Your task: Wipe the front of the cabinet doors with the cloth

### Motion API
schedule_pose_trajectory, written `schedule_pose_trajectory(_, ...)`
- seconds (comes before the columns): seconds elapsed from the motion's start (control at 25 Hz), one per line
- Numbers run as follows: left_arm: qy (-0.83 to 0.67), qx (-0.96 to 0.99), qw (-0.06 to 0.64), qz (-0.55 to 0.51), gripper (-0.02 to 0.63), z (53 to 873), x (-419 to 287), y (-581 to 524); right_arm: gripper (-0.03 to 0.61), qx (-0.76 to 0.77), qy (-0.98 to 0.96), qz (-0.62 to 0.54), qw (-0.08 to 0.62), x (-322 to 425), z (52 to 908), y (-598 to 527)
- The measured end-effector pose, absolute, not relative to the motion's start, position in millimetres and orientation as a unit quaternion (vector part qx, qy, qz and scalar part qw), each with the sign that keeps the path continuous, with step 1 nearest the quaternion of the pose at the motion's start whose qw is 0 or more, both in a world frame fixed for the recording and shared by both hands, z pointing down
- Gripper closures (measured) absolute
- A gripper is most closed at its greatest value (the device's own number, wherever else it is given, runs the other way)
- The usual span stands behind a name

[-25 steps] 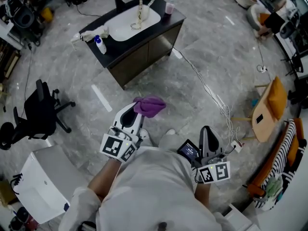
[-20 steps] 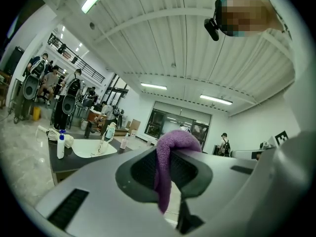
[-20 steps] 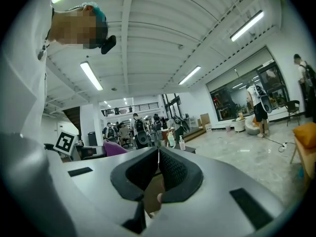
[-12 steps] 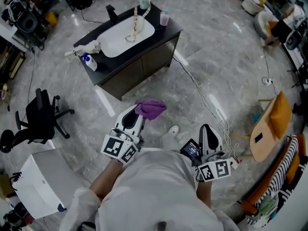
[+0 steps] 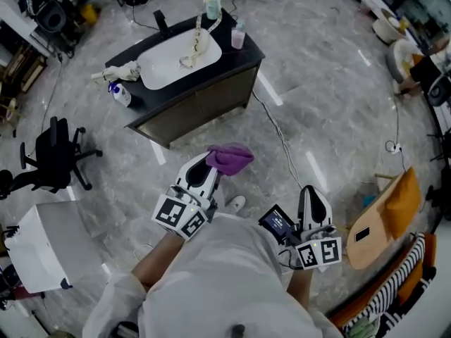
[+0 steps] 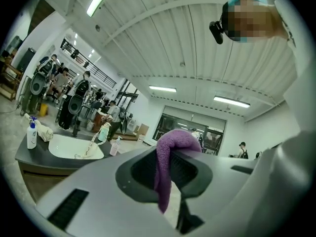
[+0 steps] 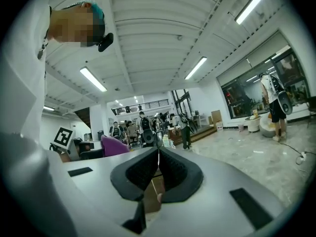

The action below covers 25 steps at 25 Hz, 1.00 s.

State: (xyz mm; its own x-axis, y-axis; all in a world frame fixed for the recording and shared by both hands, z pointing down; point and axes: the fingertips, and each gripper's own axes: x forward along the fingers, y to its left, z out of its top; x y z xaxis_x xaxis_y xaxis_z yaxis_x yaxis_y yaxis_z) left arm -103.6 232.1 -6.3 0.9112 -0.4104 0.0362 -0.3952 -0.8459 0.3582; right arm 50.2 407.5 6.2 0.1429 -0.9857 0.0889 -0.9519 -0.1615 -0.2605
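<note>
left gripper (image 5: 208, 169): jaws clamped on purple cloth (image 5: 230, 158), which bunches over the tips | right gripper (image 5: 312, 199): jaws pressed together, nothing between | cabinet doors (image 5: 204, 104): dark, below sink counter (image 5: 243, 50), well apart from cloth

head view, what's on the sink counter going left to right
spray bottle → black faucet → pale green bottle → pink container
</note>
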Motion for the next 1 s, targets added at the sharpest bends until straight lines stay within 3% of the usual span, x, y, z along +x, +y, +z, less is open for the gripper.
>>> schedule_pose_trajectory(0.16,-0.216,0.958,0.186,-0.019,0.566,0,-75,212,0.551,-0.756,0.639,-0.118,0.077,85,4,392)
schedule_pose_trajectory(0.44,-0.261,0.948,0.176,-0.049,0.566,-10,-73,179,0.551,-0.702,0.700,-0.121,0.049,80,5,343)
schedule_pose_trajectory(1.0,-0.440,0.878,0.171,-0.076,0.566,7,-244,92,0.551,-0.586,0.803,-0.103,0.020,8,-12,185)
